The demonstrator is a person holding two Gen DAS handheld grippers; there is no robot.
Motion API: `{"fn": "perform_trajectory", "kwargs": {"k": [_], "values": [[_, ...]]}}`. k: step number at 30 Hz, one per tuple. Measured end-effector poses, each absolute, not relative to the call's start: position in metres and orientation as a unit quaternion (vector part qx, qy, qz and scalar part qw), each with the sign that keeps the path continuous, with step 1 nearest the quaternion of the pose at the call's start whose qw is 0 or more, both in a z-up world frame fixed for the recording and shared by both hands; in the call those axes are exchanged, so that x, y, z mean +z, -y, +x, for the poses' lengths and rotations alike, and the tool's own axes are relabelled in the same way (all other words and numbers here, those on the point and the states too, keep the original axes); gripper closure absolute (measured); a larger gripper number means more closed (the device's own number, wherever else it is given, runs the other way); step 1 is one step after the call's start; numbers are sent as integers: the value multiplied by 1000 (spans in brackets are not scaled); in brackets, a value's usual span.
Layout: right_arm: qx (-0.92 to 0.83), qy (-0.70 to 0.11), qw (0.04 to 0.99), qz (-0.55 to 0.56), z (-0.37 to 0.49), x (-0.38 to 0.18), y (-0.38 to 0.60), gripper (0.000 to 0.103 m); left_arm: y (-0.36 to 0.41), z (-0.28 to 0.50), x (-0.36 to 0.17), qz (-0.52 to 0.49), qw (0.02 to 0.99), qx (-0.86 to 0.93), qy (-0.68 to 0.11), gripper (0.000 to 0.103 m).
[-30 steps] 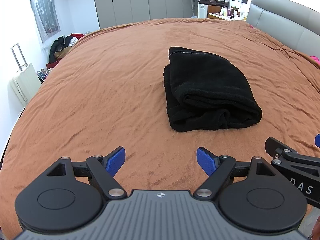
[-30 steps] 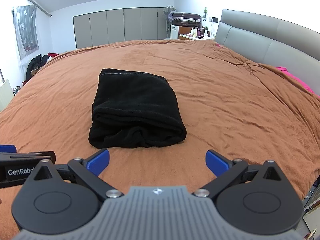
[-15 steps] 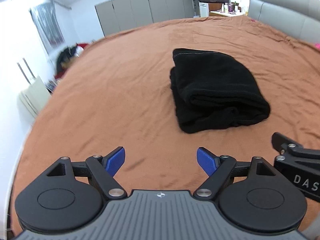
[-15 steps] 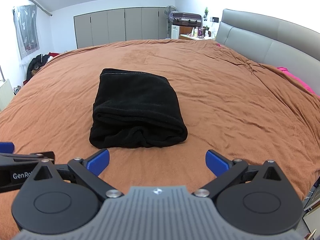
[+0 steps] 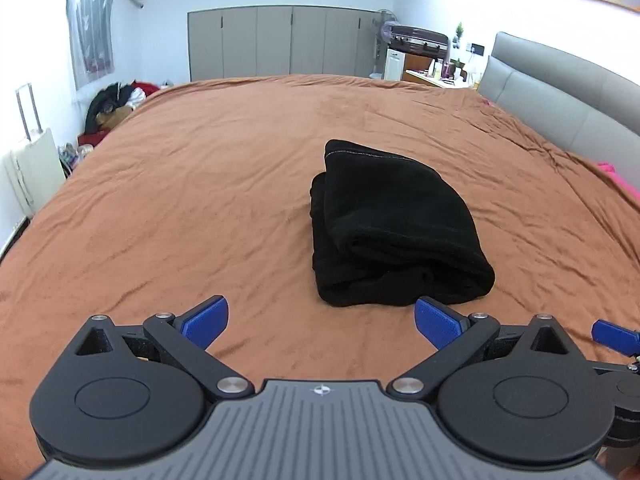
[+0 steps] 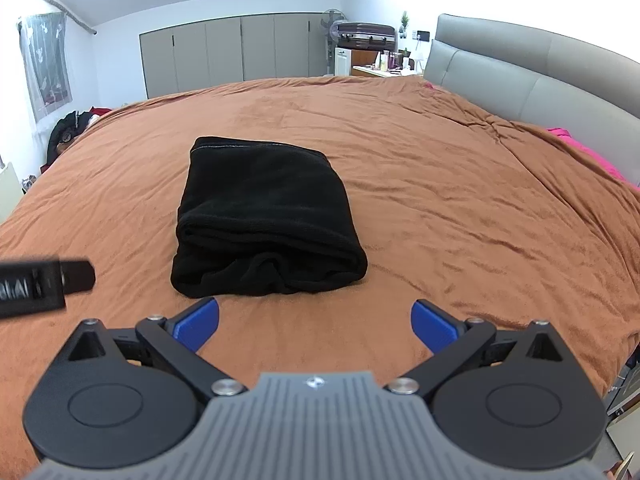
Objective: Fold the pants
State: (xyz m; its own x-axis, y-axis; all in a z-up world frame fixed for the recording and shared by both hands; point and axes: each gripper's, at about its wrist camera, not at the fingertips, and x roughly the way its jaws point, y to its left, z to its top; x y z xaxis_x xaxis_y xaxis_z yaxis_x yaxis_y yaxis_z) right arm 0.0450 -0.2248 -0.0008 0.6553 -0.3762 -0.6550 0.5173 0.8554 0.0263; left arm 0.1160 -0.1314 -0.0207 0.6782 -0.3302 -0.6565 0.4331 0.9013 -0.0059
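The black pants [image 5: 392,228] lie folded into a compact bundle on the brown bedspread [image 5: 200,200]; they also show in the right wrist view [image 6: 264,216]. My left gripper [image 5: 320,322] is open and empty, hovering just short of the bundle's near edge, to its left. My right gripper [image 6: 315,324] is open and empty, just short of the bundle's near edge. A blue fingertip of the right gripper shows at the left wrist view's right edge [image 5: 616,336]. The left gripper's black body shows blurred at the right wrist view's left edge [image 6: 40,284].
A grey padded headboard [image 6: 540,80] runs along the right side of the bed. Pink fabric [image 6: 592,152] peeks out at the bed's right edge. A white suitcase [image 5: 32,164] and a clothes pile [image 5: 116,100] sit by the left wall. Grey wardrobes [image 5: 280,40] line the far wall.
My left gripper has swung to the right and tilted up, so the bundle sits nearer its centre. The right gripper has barely moved. Both stay open; the pants have not moved.
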Motion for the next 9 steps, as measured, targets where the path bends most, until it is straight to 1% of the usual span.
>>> {"fn": "perform_trajectory", "kwargs": {"k": [6, 9], "values": [[-244, -333, 905, 101, 45, -1, 222, 5, 139, 109, -25, 118, 925, -182, -312, 0], [-245, -333, 905, 101, 45, -2, 222, 5, 138, 112, -26, 113, 922, -184, -323, 0]]}}
